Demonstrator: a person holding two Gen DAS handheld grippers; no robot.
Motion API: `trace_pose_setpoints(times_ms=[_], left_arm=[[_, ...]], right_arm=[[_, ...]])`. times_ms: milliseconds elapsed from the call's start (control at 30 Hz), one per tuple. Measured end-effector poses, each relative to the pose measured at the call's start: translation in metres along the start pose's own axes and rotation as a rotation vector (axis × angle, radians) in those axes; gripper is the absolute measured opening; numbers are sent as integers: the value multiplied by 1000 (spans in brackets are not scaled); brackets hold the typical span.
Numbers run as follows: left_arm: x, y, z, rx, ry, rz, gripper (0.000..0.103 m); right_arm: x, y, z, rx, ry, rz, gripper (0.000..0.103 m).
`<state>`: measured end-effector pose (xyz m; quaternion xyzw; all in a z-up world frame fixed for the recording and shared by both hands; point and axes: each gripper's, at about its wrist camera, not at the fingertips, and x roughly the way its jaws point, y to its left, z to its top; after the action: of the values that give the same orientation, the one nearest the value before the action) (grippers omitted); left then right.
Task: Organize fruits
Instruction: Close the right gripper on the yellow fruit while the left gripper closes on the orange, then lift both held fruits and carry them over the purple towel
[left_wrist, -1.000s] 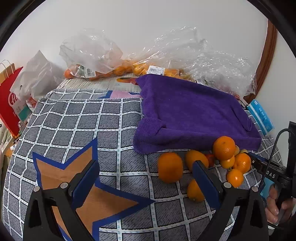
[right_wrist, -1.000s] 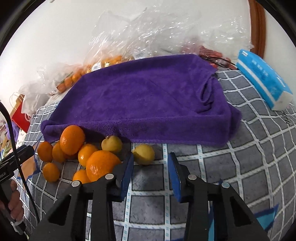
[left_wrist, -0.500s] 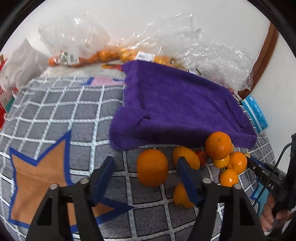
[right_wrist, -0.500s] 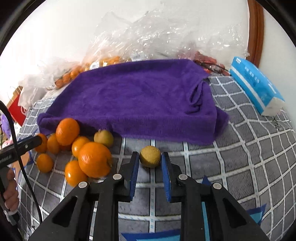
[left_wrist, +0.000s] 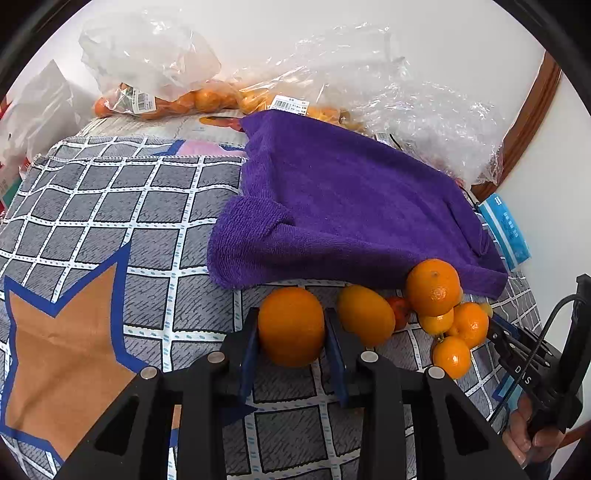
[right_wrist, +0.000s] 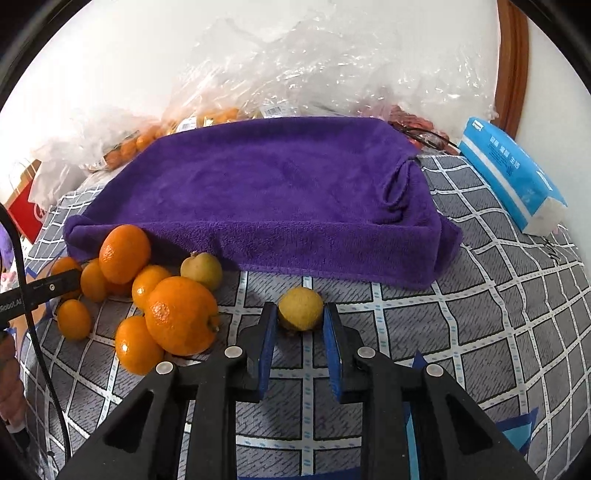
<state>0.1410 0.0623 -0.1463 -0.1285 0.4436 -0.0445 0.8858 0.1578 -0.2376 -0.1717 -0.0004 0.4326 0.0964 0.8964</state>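
Note:
My left gripper (left_wrist: 291, 332) is shut on a large orange (left_wrist: 291, 325) that rests on the checked cloth in front of the purple towel (left_wrist: 351, 206). To its right lie another orange (left_wrist: 365, 314) and a heap of smaller oranges (left_wrist: 443, 314). My right gripper (right_wrist: 300, 317) is shut on a small yellow fruit (right_wrist: 301, 308) just in front of the purple towel (right_wrist: 280, 192). To its left sits the orange pile (right_wrist: 177, 314) with a second yellow fruit (right_wrist: 202, 270).
Clear plastic bags with oranges (left_wrist: 177, 99) lie along the wall behind the towel. A blue tissue pack (right_wrist: 513, 177) lies at the right. A red paper bag (right_wrist: 26, 206) stands at the far left. The checked cloth (left_wrist: 110, 206) covers the table.
My left gripper moved right and forward and closed around the large orange. My right gripper advanced and closed around the small yellow fruit.

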Motion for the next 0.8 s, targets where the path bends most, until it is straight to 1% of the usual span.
trace_pose_setpoints(times_ms=[333,500,800], left_arm=[[-15,0,1,14,-35,3,30],[-20,5,0,-16,-32,-22,30],[-44,7,-4,-23,-71,-55,30]], right_arm=[[-16,4,-2,6,-26,-15,25],[-26,8,1,1,-45,-37,25],[-44,18,3,-11,-76,-48,25]])
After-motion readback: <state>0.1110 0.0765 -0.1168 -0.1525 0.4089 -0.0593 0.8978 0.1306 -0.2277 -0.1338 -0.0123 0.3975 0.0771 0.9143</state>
